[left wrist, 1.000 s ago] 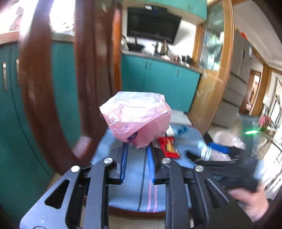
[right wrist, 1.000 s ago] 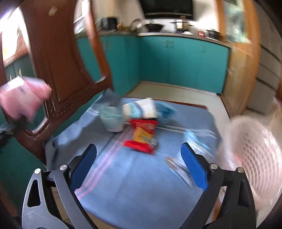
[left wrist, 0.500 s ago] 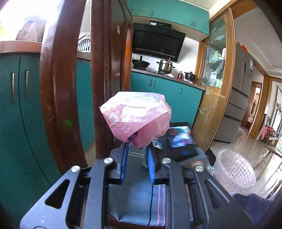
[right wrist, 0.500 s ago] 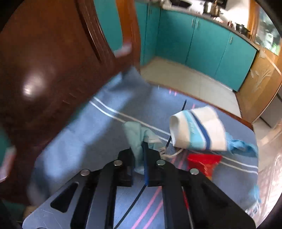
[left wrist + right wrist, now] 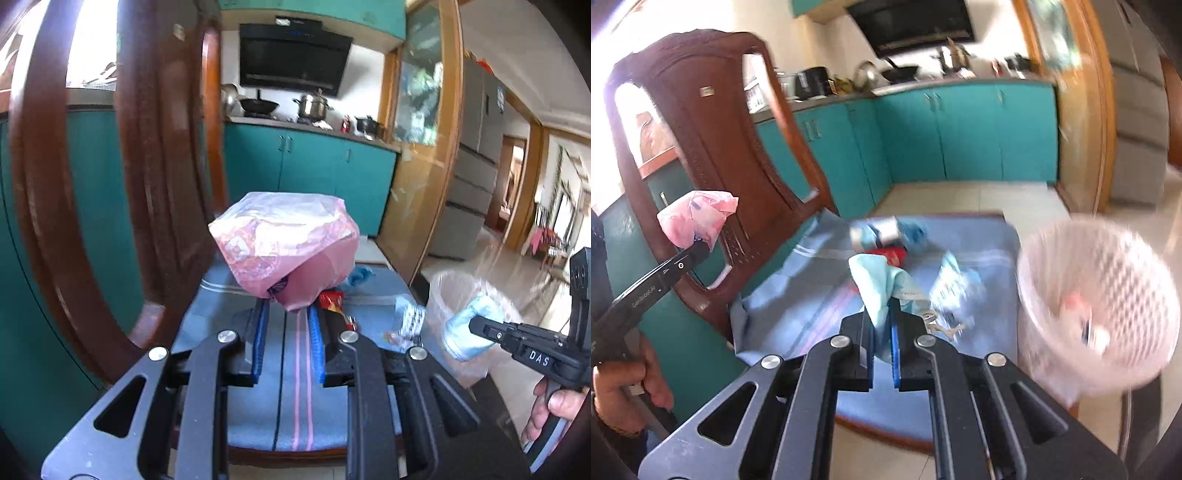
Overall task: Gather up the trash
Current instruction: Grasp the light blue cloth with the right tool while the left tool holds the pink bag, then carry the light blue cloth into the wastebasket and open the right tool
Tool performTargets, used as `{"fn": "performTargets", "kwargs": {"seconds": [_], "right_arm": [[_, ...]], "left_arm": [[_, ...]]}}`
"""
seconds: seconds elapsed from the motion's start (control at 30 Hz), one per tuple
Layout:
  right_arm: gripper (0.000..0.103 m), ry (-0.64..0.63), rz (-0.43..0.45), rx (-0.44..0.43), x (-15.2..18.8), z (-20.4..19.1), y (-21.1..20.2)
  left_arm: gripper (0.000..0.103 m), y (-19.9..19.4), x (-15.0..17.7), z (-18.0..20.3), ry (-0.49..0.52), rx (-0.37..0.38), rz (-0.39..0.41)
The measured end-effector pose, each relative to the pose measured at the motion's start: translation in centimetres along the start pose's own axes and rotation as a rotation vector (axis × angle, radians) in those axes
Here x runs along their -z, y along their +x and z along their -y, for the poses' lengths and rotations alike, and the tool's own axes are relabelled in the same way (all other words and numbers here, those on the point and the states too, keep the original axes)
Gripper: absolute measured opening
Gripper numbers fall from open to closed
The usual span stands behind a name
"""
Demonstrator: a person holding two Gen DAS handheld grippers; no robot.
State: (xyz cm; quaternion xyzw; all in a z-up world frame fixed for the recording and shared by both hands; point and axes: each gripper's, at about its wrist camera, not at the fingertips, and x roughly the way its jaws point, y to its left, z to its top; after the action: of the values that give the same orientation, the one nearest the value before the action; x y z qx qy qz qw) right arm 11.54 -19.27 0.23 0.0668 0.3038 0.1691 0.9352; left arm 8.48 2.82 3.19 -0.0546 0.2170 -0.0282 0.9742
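My left gripper (image 5: 286, 312) is shut on a crumpled pink plastic bag (image 5: 284, 247) and holds it above the chair seat; the bag also shows in the right wrist view (image 5: 696, 221). My right gripper (image 5: 882, 314) is shut on a light blue face mask (image 5: 877, 288), lifted over the seat near a white mesh waste basket (image 5: 1097, 295); the mask also shows in the left wrist view (image 5: 467, 328). On the blue cloth (image 5: 798, 295) lie a red wrapper (image 5: 892, 254), a white-and-blue paper cup (image 5: 877, 232) and other scraps (image 5: 955, 284).
A carved wooden chair back (image 5: 713, 147) rises at the left. Teal kitchen cabinets (image 5: 960, 133) stand behind, with a wooden door frame (image 5: 432, 147) to the right. The basket (image 5: 465, 306) stands just right of the seat.
My right gripper closed on the blue mask, lifted it off the cloth and swung right toward the basket. My left gripper keeps holding the pink bag, with little shift.
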Motion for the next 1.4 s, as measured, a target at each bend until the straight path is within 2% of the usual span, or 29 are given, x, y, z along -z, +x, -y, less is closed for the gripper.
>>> {"fn": "performTargets", "kwargs": {"seconds": [0.3, 1.4], "right_arm": [[0.007, -0.013, 0.031, -0.015, -0.3, 0.5, -1.4], [0.007, -0.017, 0.003, -0.030, -0.2, 0.4, -0.9]], "left_arm": [[0.022, 1.3, 1.0, 2.1, 0.053, 0.008, -0.041], [0.022, 1.5, 1.2, 2.0, 0.071, 0.006, -0.049]]}}
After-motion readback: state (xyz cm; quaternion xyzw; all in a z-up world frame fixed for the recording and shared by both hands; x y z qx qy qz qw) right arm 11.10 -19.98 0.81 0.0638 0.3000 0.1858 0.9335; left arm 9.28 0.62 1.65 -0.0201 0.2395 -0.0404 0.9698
